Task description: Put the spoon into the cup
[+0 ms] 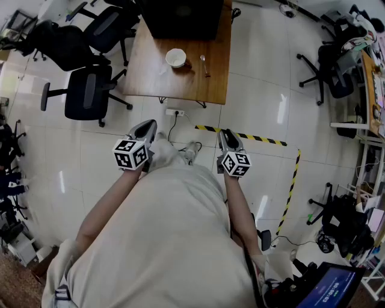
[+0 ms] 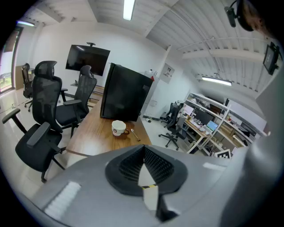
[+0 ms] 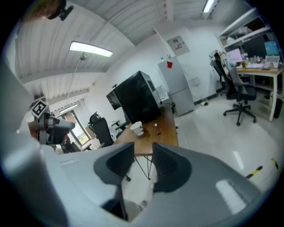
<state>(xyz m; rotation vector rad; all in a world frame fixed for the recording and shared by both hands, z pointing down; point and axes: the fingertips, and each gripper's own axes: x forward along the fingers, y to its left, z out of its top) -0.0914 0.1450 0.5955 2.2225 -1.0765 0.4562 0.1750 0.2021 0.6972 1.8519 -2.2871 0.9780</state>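
I hold both grippers out over the white floor, well short of the table. The left gripper has its jaws together at the tips with nothing in them. The right gripper has its jaws apart, and only floor shows in the gap.

The spoon lies flat on the wood to the right of the white cup, near it but not touching. Both sit toward the table's far side, just in front of a big black box. From the left gripper view, the cup and spoon show above the closed tips.

Between me and the table, a power strip with its cable lies on the floor by the table's near edge. A strip of yellow-and-black tape runs off to the right, past the right gripper. A black office chair stands at the table's left corner, with more chairs behind it. A desk and further chairs crowd the room's right side.
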